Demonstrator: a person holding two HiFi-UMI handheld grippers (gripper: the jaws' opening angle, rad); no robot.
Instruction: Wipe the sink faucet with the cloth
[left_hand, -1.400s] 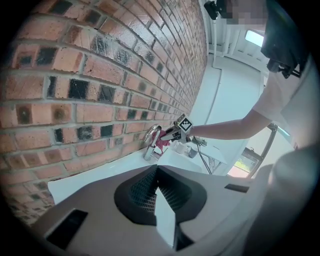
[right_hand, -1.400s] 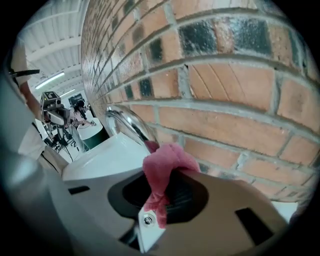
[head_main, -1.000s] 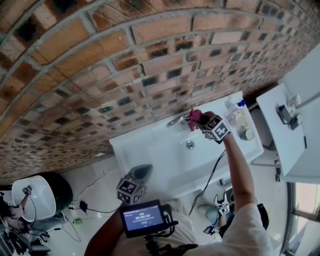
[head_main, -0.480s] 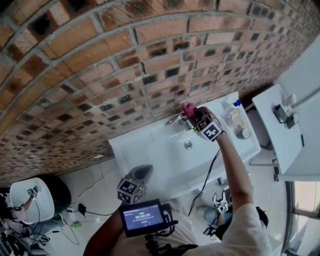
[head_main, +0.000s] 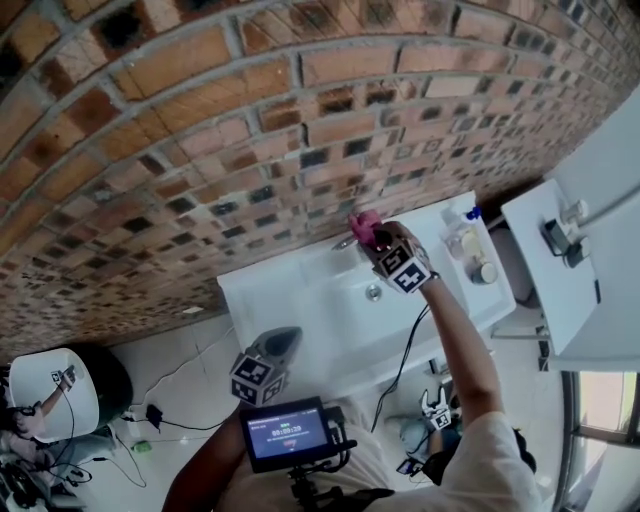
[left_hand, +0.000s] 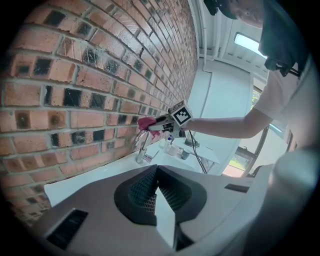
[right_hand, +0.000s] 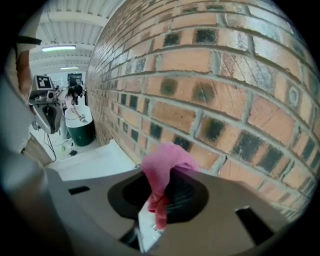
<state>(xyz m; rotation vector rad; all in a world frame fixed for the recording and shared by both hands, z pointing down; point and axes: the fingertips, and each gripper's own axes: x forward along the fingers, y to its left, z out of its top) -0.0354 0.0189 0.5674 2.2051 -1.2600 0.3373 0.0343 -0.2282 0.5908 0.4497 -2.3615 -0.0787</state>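
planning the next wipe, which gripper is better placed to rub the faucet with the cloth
Right. The right gripper clamps the pink cloth at the faucet; the left gripper holds nothing, back from the sink.

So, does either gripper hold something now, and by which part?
The right gripper holds the pink cloth, pinched at its bunched lower end; the rest puffs up above the jaws. The left gripper holds nothing, its jaws together.

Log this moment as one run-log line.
right gripper: shut on pink cloth, over faucet | left gripper: shut, empty, low before sink | phase: wiping faucet
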